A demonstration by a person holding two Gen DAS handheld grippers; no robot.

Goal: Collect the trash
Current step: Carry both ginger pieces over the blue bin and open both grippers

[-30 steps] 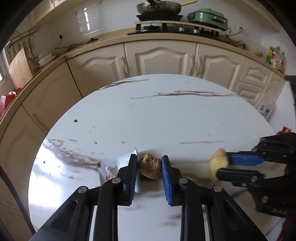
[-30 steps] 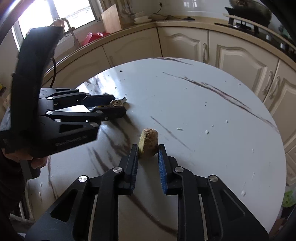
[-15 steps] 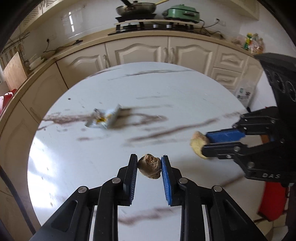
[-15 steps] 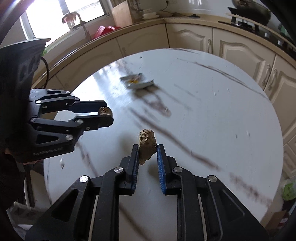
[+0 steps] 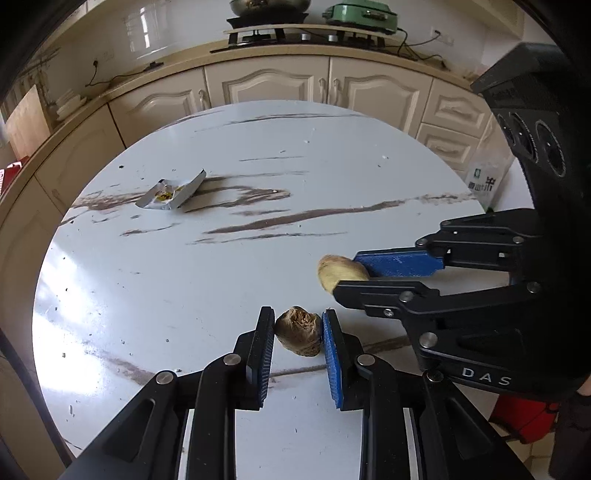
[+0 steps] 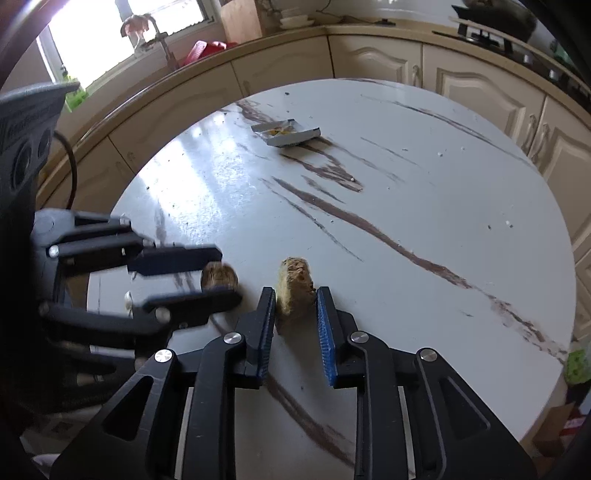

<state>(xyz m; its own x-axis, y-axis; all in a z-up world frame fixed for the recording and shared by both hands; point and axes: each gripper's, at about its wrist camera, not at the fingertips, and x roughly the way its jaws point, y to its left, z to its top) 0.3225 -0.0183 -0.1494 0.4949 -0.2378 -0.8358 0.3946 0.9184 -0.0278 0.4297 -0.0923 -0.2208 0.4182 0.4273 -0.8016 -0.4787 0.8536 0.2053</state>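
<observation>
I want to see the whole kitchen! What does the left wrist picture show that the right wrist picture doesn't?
Only the left wrist view shows the green cooker. Only the right wrist view shows the bright window and the tap. Both show the round table, the open wrapper lying on it, the brown scrap and the yellowish scrap.

The round table [image 5: 207,280] is showing a glossy, smooth marble-look top with brown veins. The wrapper [image 5: 171,190] is looking like shiny foil. Both brown scraps [image 5: 300,330] [image 6: 295,286] are looking rough and matt.
</observation>
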